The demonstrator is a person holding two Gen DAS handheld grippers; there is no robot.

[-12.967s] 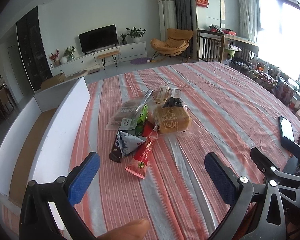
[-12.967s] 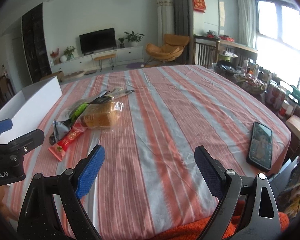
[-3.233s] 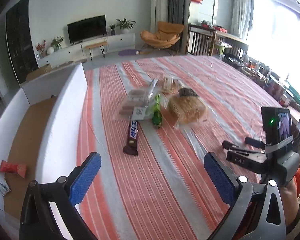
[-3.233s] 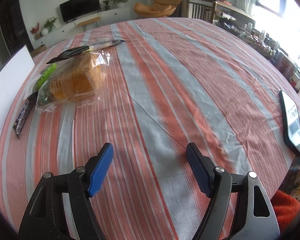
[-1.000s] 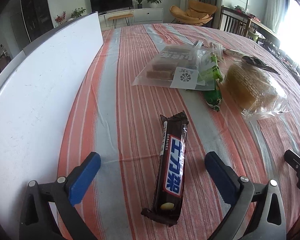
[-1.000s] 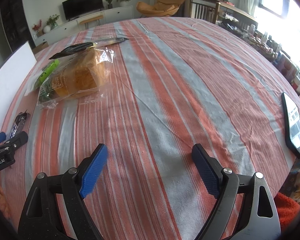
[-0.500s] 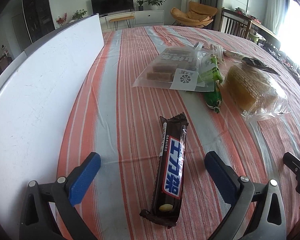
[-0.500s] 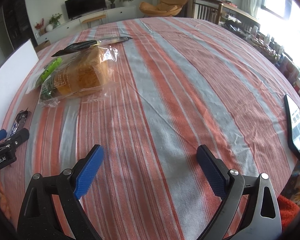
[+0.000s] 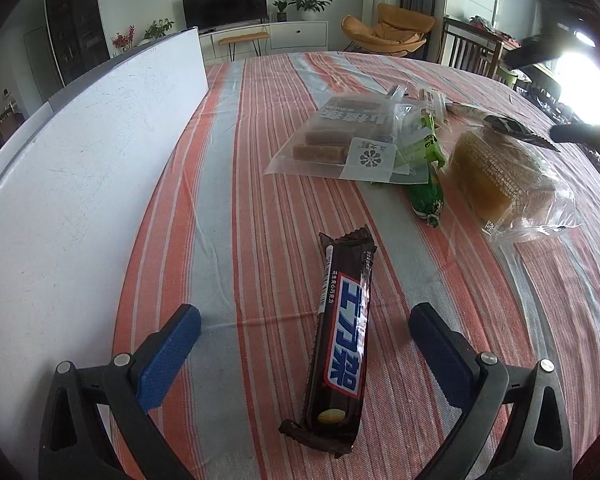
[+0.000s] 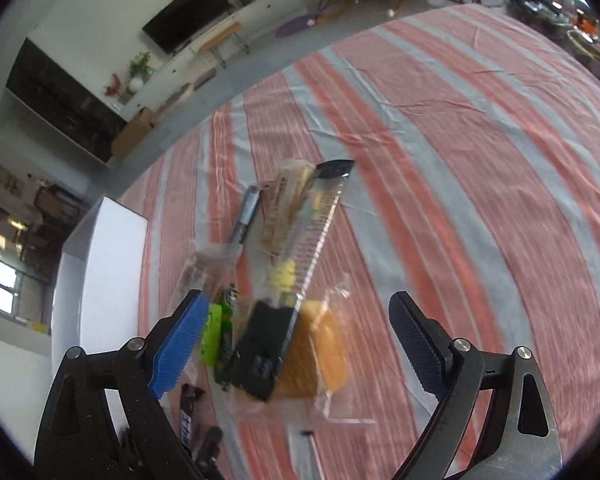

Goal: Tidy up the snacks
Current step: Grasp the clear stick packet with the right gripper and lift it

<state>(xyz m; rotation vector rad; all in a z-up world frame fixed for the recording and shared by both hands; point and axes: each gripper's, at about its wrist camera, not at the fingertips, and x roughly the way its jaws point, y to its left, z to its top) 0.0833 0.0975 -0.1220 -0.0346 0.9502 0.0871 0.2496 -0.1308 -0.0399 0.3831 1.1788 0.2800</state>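
The left gripper (image 9: 305, 334) hangs low over the striped cloth (image 9: 240, 184), its blue ribbed pads spread wide and holding nothing; the chocolate bar (image 9: 342, 336) lies lengthwise between the two fingers, glossy brown film with crimped ends, its near end level with the finger bases and its far end reaching past the tips. Left of the left finger stands the smooth white wall of the box (image 9: 80, 184). Ahead of the fingertips and to the right lie a flat clear pouch of brown bars (image 9: 340, 140), a shiny green packet (image 9: 428, 172) partly under it, and a soft yellow loaf in crinkled clear wrap (image 9: 504, 176). The right gripper (image 10: 294, 336) looks down from above, fingers likewise wide apart and empty; between them, blurred, sit the loaf (image 10: 320, 352) and a long black-and-clear wrapper (image 10: 296, 264) stretching away beyond the tips, with the green packet (image 10: 220, 332) just beside the left pad.
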